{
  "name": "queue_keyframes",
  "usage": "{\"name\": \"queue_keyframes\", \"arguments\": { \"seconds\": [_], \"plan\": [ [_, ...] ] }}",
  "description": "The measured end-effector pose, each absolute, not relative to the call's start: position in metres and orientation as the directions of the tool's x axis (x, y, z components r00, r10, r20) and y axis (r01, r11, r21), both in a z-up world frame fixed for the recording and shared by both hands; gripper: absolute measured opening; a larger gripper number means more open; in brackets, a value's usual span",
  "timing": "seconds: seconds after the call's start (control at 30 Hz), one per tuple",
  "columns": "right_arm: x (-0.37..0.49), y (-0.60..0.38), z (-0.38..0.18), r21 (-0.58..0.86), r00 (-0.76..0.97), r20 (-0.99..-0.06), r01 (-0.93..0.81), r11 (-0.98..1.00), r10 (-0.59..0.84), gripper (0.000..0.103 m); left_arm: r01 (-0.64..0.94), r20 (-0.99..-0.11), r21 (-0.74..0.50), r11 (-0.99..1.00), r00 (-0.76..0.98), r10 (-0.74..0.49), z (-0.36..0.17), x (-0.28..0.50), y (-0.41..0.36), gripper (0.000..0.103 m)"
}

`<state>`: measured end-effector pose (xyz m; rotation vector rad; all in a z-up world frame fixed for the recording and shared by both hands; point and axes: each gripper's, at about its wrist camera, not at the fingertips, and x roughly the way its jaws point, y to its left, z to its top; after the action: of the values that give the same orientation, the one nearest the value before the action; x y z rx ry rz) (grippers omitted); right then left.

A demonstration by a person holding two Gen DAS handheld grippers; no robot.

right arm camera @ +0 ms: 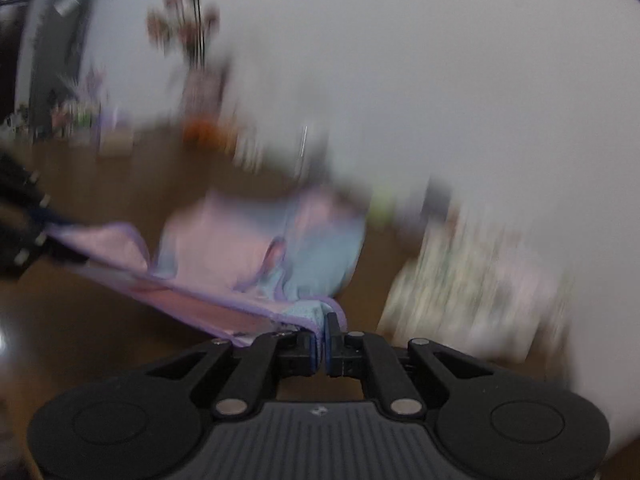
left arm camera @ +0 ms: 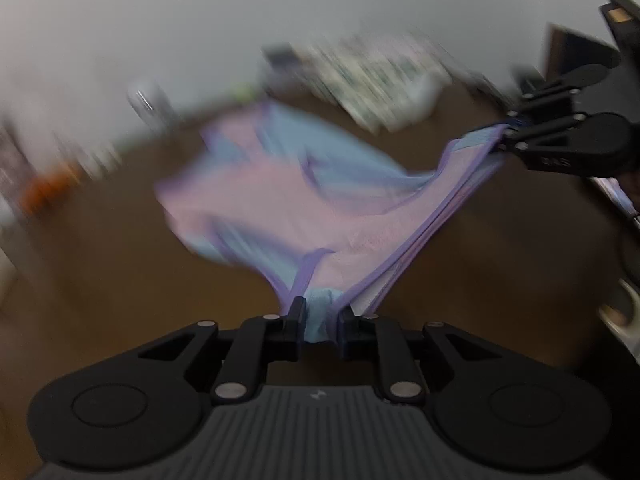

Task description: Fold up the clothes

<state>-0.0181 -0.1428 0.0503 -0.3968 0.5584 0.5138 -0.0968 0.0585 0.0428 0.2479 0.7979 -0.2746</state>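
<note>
A pink and light-blue garment [left arm camera: 280,188] with purple trim hangs stretched between my two grippers above the brown table [left arm camera: 100,260]. My left gripper [left arm camera: 320,320] is shut on one corner of it. My right gripper [right arm camera: 320,336] is shut on the other corner; it also shows in the left wrist view [left arm camera: 508,136] at the right, pinching the taut edge. In the right wrist view the garment [right arm camera: 240,252] sags toward the table, and the left gripper [right arm camera: 40,232] holds its far end at the left edge. Both views are motion-blurred.
A pile of patterned cloth [left arm camera: 380,76] lies at the back of the table, also in the right wrist view [right arm camera: 480,276]. An orange object [right arm camera: 200,132], a vase of flowers [right arm camera: 188,40] and small items stand along the white wall.
</note>
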Motion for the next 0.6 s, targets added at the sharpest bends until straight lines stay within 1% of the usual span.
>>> {"name": "queue_keyframes", "arguments": {
  "seconds": [0.03,0.07,0.1,0.13,0.17,0.2,0.27,0.3,0.4,0.47,0.53,0.6],
  "plan": [
    [-0.033,-0.150,0.037,-0.192,0.710,-0.612,-0.561,0.805,0.349,0.005,0.360,-0.735,0.070,0.930,0.649,-0.195,0.044,-0.109,0.057,0.020],
    [-0.047,-0.161,0.029,-0.170,0.695,-0.627,-0.564,0.808,0.353,0.011,0.385,-0.723,0.027,0.923,0.645,-0.248,0.052,-0.123,0.057,0.032],
    [-0.063,-0.170,0.026,-0.153,0.693,-0.624,-0.561,0.813,0.361,0.016,0.404,-0.698,-0.004,0.915,0.654,-0.292,0.063,-0.132,0.063,0.051],
    [-0.077,-0.179,0.029,-0.126,0.695,-0.613,-0.555,0.822,0.374,0.032,0.402,-0.667,-0.020,0.916,0.677,-0.312,0.071,-0.136,0.074,0.059],
    [-0.087,-0.188,0.036,-0.089,0.693,-0.606,-0.548,0.832,0.391,0.044,0.389,-0.637,-0.034,0.921,0.701,-0.320,0.081,-0.137,0.085,0.071],
    [-0.098,-0.197,0.043,-0.052,0.690,-0.598,-0.541,0.840,0.408,0.046,0.353,-0.618,-0.040,0.935,0.726,-0.301,0.089,-0.128,0.096,0.077],
    [-0.108,-0.201,0.052,0.034,0.641,-0.608,-0.567,0.823,0.467,0.045,0.285,-0.608,-0.042,0.958,0.754,-0.251,0.100,-0.092,0.118,0.078],
    [-0.113,-0.197,0.054,0.056,0.609,-0.617,-0.598,0.800,0.498,0.044,0.247,-0.608,-0.040,0.968,0.763,-0.219,0.103,-0.071,0.127,0.078],
    [-0.127,-0.187,0.054,0.043,0.586,-0.616,-0.644,0.764,0.527,0.044,0.113,-0.637,0.004,0.994,0.766,-0.085,0.100,0.004,0.146,0.078],
    [-0.133,-0.184,0.053,0.030,0.589,-0.609,-0.652,0.758,0.531,0.044,0.046,-0.640,0.057,0.997,0.769,0.001,0.093,0.052,0.149,0.078],
    [-0.137,-0.185,0.053,0.028,0.590,-0.595,-0.664,0.747,0.546,0.044,0.007,-0.646,0.116,0.993,0.760,0.070,0.080,0.105,0.139,0.078],
    [-0.135,-0.187,0.050,0.048,0.593,-0.577,-0.662,0.748,0.561,0.044,-0.007,-0.656,0.149,0.989,0.747,0.104,0.065,0.142,0.134,0.078]
  ]
}}
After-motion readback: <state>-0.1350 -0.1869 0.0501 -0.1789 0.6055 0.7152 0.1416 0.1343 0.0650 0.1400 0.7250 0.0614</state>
